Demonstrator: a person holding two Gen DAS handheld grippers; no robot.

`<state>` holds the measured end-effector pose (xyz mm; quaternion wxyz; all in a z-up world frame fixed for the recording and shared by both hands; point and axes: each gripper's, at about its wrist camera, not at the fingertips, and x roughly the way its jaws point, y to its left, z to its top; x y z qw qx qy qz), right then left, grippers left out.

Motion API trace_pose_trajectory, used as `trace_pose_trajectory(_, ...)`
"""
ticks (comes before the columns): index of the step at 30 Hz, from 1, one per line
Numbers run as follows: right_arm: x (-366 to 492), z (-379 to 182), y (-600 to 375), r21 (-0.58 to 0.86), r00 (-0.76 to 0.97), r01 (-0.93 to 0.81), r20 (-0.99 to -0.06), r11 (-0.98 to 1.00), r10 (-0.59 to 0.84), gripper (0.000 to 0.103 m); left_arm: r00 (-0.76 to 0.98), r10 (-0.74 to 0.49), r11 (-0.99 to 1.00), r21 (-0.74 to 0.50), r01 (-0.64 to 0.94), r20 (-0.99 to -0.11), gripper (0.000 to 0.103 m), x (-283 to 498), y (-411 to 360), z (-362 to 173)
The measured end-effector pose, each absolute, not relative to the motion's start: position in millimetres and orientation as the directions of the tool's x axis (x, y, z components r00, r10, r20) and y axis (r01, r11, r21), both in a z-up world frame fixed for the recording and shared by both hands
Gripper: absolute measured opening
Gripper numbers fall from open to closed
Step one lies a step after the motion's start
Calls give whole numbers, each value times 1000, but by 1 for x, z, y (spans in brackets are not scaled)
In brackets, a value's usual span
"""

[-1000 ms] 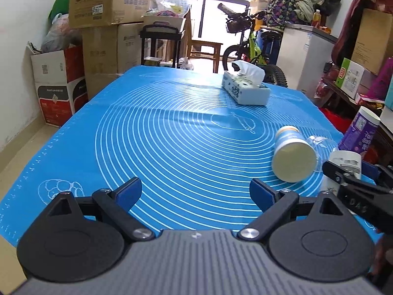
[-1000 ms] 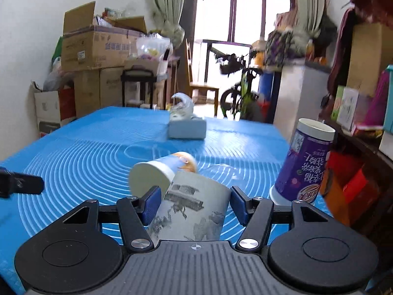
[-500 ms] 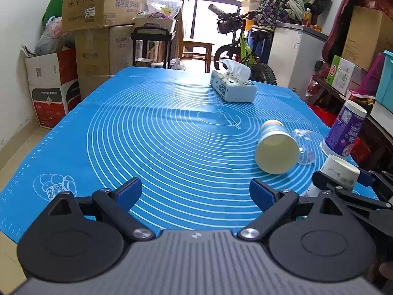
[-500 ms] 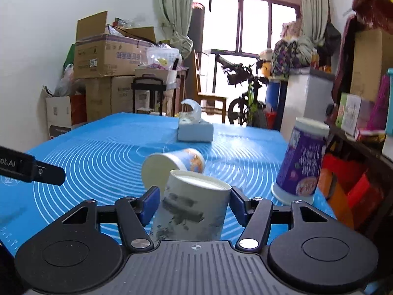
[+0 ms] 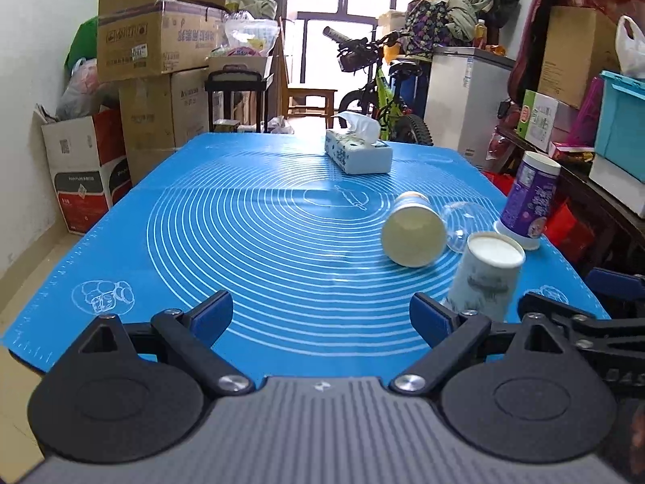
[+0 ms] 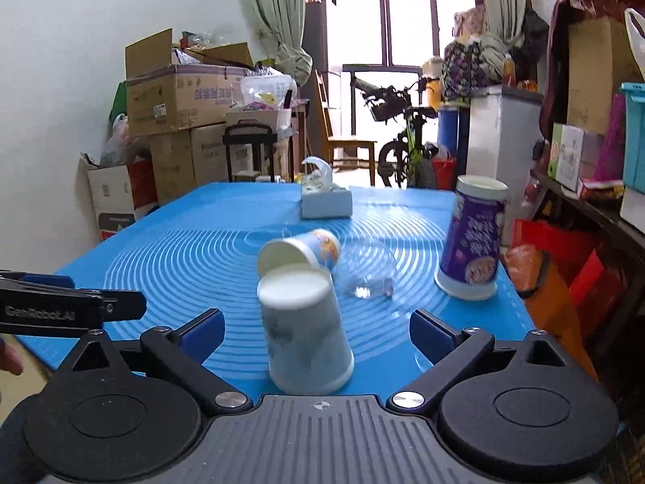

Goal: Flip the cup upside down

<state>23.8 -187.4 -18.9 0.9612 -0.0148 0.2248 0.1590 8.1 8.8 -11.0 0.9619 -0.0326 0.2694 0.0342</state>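
A white paper cup with a grey-blue print [image 6: 304, 334] stands upside down on the blue mat [image 6: 181, 258], its base up, slightly tilted. It sits between the wide-open fingers of my right gripper [image 6: 316, 332], which do not touch it. It also shows in the left wrist view [image 5: 485, 274], at the right. My left gripper [image 5: 322, 314] is open and empty over the mat's near edge.
A paper cup [image 6: 300, 252] lies on its side behind the printed cup, beside a clear glass [image 6: 367, 274]. A tall purple cup [image 6: 473, 238] stands upside down at the right edge. A tissue box [image 6: 324, 197] sits at the far side. Boxes and a bicycle stand beyond.
My right gripper set the printed cup base up on the mat and opened, letting it go. The left gripper drew back slightly.
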Motion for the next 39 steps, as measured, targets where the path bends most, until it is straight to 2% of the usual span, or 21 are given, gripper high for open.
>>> trace_pose_trajectory(15,-29,-23,-214,32,833,-286,-485,958,265,98,869,11,999,-40,-36,-494,94,-33,-10,-15)
trace_pose_trajectory(39,-44,-22,-208,1,826,-308,-496,951,268,98,862,21,998,-35,-45,-507,94,-40,-7,-18)
